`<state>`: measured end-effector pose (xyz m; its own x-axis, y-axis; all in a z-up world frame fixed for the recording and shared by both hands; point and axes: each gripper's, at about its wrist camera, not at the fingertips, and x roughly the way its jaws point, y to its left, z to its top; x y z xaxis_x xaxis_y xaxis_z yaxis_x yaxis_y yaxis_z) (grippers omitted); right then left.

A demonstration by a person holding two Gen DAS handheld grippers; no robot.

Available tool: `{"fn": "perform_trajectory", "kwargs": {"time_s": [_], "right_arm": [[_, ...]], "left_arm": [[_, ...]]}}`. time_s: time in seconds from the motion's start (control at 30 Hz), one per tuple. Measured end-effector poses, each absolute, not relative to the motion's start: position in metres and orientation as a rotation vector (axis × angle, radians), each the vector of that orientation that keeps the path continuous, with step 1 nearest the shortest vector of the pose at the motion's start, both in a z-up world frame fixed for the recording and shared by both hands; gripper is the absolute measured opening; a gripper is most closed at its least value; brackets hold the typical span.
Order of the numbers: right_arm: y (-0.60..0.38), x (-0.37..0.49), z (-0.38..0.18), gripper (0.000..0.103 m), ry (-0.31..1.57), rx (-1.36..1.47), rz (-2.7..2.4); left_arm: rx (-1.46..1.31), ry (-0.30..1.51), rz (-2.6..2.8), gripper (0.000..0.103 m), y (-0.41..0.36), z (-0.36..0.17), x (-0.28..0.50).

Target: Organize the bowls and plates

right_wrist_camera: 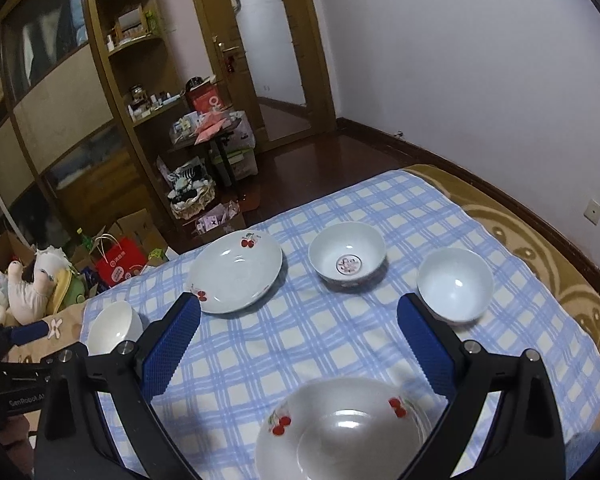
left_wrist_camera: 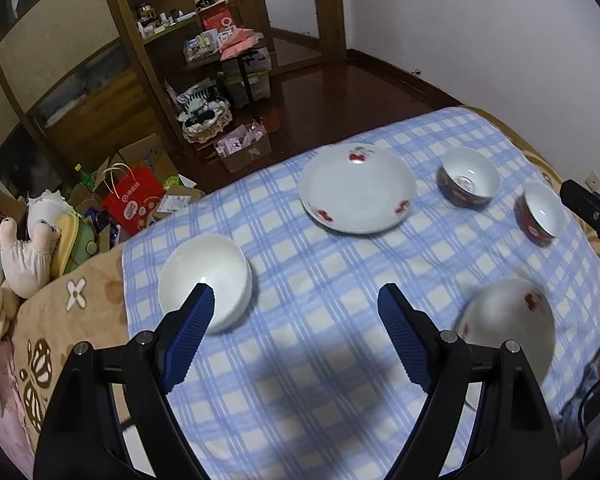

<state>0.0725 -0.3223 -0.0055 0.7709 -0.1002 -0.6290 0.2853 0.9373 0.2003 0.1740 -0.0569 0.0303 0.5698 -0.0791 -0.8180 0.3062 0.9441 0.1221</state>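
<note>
1. Nearest the right-wrist lens, a cherry plate is seen on the bed's checked cloth, low between the fingers of the right claw, which stands spread and pinches nothing.
2. From that near plate, a second cherry plate lies farther off and to the left, a patterned bowl straight beyond, and a white-lined bowl beyond to the right.
3. A plain white bowl sits well to the left of the near plate, close to the cloth's edge; the left claw is judged the nearer one to it, its left finger overlapping that bowl in the left-wrist view.
4. That left claw is likewise spread and empty.
5. The near plate is blurred and partly covered by a finger in the left-wrist view, and cut off at the bottom edge in the right-wrist view.
6. Whether one plate or a stack lies there cannot be told.
</note>
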Motion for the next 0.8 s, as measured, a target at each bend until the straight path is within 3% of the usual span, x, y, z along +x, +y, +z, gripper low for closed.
{"fn": "perform_trajectory", "kwargs": {"time_s": [0.5,0.63,0.8], "right_arm": [[-0.339,0.198,-0.033,0.102,0.747,0.288,-0.103],[-0.344,0.233,-0.045,0.087,0.813,0.323,-0.031],[-0.339,0.262,-0.06,0.082,0.869,0.27,-0.017]], "left_arm": [[0.172,0.982,-0.196,0.083,-0.065,0.006,0.29],[0.151,1.023,-0.204,0.083,-0.07,-0.011,0.317],[0.112,1.055,-0.201,0.083,-0.075,-0.033,0.341]]}}
